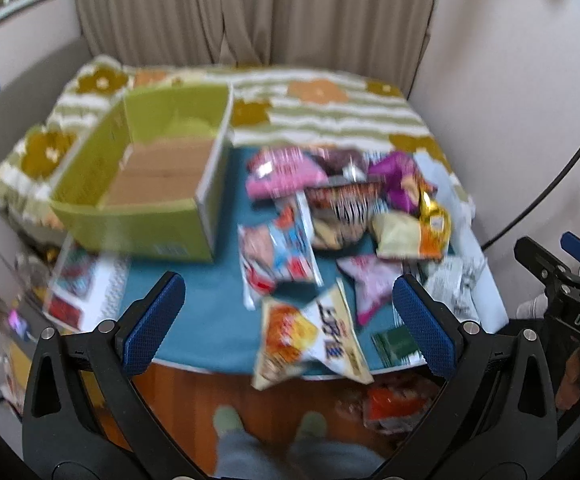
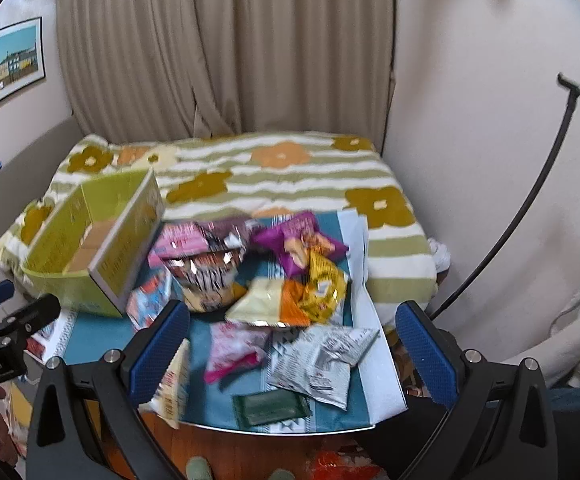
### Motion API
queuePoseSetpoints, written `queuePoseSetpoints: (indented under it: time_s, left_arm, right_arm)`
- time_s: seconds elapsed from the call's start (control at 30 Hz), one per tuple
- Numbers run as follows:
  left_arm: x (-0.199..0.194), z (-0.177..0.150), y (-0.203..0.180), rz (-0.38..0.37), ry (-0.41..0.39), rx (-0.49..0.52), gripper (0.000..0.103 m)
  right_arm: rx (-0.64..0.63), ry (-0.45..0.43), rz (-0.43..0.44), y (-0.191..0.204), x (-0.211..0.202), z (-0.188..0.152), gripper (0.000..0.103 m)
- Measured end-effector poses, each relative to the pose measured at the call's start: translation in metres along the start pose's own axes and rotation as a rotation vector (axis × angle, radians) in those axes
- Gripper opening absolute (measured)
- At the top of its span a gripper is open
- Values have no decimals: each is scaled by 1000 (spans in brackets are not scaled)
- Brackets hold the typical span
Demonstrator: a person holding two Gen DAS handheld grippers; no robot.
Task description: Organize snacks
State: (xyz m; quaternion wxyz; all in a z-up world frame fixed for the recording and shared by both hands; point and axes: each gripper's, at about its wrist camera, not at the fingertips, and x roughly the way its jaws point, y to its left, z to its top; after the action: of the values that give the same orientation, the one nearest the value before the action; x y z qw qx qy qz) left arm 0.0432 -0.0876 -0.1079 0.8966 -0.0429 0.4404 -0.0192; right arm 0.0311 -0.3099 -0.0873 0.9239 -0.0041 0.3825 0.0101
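Far left, the green cardboard box [image 1: 145,184] sits open-topped on the flowered bedspread [image 1: 330,116], its interior apparently holding nothing yet, though blur makes that hard to confirm. Just right of it, the blue cloth [image 1: 201,320] carries the whole heap of snack bags [image 1: 342,208], spread loose and overlapping.

The left gripper [image 1: 285,312] hangs above the near edge of the cloth, jaws spread wide, nothing between the blue pads [image 1: 153,320]. Almost dead ahead of it lies the white-and-orange chip bag [image 1: 310,344], poking over the cloth's near edge, long axis running roughly away from the camera and tilted a little to the right. That is the closest packet to this tool, and the box lies up and to its left, so a lift and a leftward carry looks like the natural line.

Further right, the right gripper [image 2: 290,356] also stands fully released and empty, poised over the right half of the pile. Below it sit the pink packet [image 2: 229,352], the crumpled silver-white wrapper [image 2: 322,360] and a flat dark green sachet [image 2: 271,408] near the cloth's edge. For this hand the box is well off to the left, across the heap, so I'd judge the left one better placed for first delivery.
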Motion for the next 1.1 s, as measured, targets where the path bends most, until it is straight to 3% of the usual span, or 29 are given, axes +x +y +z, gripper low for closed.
queuePoseSetpoints:
  time_s: [0.27,0.63,0.83,1.1]
  left_arm:
    - [65,-38,-19,-3,170,-33,103]
    - [143,-61,-23,24,318,-4,102]
    - [161,-63,-20,21,349,13,87]
    - [176,-51,-23,4,352,58,79]
  right_arm:
    - [12,118,35,-28,52,-29,103]
    - [69,207,16,-40,105,-53,103]
    - [92,232,0,-41,127,-57,103]
    - [120,261,-22,-41,151,-58,103]
